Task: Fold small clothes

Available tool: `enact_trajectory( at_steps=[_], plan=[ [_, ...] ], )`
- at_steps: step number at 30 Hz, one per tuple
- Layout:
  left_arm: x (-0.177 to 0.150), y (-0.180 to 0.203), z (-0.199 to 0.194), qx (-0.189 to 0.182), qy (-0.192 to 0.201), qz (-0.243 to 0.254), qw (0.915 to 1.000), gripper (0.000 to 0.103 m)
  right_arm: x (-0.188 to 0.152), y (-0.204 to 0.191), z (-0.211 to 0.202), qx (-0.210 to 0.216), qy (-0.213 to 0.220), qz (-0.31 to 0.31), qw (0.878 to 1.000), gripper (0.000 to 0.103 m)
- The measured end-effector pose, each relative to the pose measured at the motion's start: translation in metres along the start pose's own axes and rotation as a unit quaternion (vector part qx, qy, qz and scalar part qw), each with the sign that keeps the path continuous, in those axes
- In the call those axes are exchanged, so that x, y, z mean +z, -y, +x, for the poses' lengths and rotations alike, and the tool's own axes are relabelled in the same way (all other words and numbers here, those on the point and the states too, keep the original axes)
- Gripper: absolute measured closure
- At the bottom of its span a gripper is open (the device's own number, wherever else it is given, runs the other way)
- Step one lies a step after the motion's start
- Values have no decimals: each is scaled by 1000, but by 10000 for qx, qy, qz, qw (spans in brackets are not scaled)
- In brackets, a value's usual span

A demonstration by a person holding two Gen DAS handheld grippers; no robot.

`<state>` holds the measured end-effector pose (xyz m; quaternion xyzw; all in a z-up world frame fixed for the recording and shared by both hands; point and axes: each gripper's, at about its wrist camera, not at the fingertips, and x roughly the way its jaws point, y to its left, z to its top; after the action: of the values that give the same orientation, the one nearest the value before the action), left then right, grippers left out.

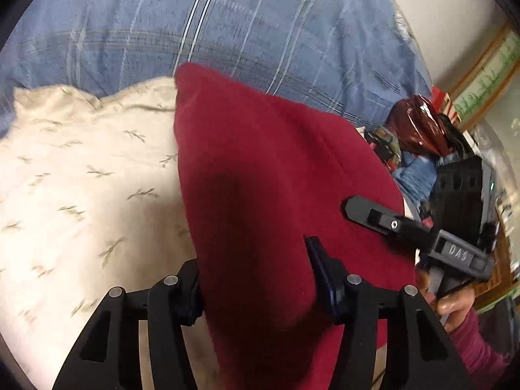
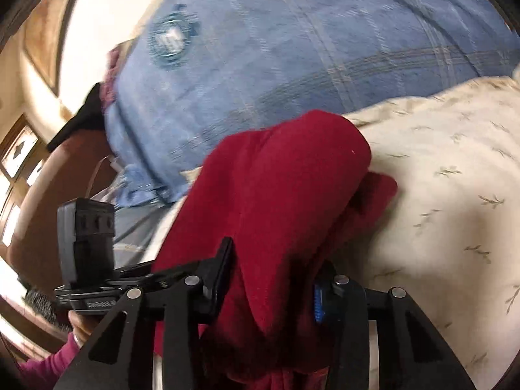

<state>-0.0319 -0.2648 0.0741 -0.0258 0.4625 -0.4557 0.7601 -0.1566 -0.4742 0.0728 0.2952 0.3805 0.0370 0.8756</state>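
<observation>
Red fleece garment (image 1: 260,175), soft and limp, lies draped over cream leaf-print bedding (image 1: 81,175), blue plaid blanket (image 1: 195,26) behind. Left wrist view: left hand-held gripper (image 1: 256,279) straddles a raised fold; cloth fills the gap between its 2 fingers, but whether the pads pinch it I cannot tell. Right hand-held gripper (image 1: 364,208) reaches in from the right, one finger lying over the cloth. Right wrist view: right hand-held gripper (image 2: 273,279) has bunched garment (image 2: 279,175) between its fingers, grip also unclear. Judgement: light, floppy, non-slippery; best taken by the hem or corners, since a mid-panel pinch just sags.
</observation>
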Motion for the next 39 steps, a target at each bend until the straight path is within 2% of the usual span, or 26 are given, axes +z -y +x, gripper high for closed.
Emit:
enact_trajectory(
  at_steps=[3, 6, 8, 10, 13, 14, 16, 21, 26, 29, 32, 35, 37, 39],
  plan=[
    [-22, 7, -31, 328, 82, 139, 9993, 50, -9, -29, 2, 230, -135, -197, 9994, 63],
    [-46, 2, -56, 528, 139, -79, 9985, 50, -24, -43, 9, 485, -333, -178, 9981, 63],
    [-59, -4, -64, 630, 142, -228, 9977, 50, -34, -48, 19, 482, -502, -185, 9974, 63],
    [-74, -9, -67, 757, 111, -303, 9966, 50, -46, -48, 28, 426, -673, -142, 9967, 63],
    [-84, -16, -56, 854, 97, -492, 9951, 47, -58, -42, 33, -95, -716, -380, 9967, 52],
    [-89, -17, -54, 869, 107, -523, 9948, 46, -61, -37, 31, -204, -756, -296, 9965, 44],
    [-93, -15, -53, 925, 164, -583, 9939, 41, -66, -30, 22, -230, -770, -69, 9967, 41],
    [-99, -2, -63, 1211, 192, -595, 9907, 38, -63, -47, -14, -645, -501, -221, 9964, 41],
    [-102, 16, -86, 1582, 423, -365, 9858, 38, -58, -85, -34, -503, -50, -723, 9961, 41],
    [-100, 22, -96, 1809, 646, -270, 9810, 38, -61, -109, -21, -523, -108, -1236, 9909, 46],
    [-94, 22, -92, 2004, 670, -319, 9769, 37, -68, -117, 4, -923, -295, -1660, 9814, 52],
    [-89, 19, -77, 2179, 608, -304, 9736, 35, -72, -102, 28, -1357, -490, -1731, 9743, 57],
    [-86, 18, -65, 2178, 561, -314, 9739, 28, -73, -89, 47, -1585, -682, -1756, 9692, 57],
    [-83, 20, -54, 2198, 514, -274, 9738, 28, -73, -84, 47, -1521, -547, -1757, 9711, 57]
  ],
)
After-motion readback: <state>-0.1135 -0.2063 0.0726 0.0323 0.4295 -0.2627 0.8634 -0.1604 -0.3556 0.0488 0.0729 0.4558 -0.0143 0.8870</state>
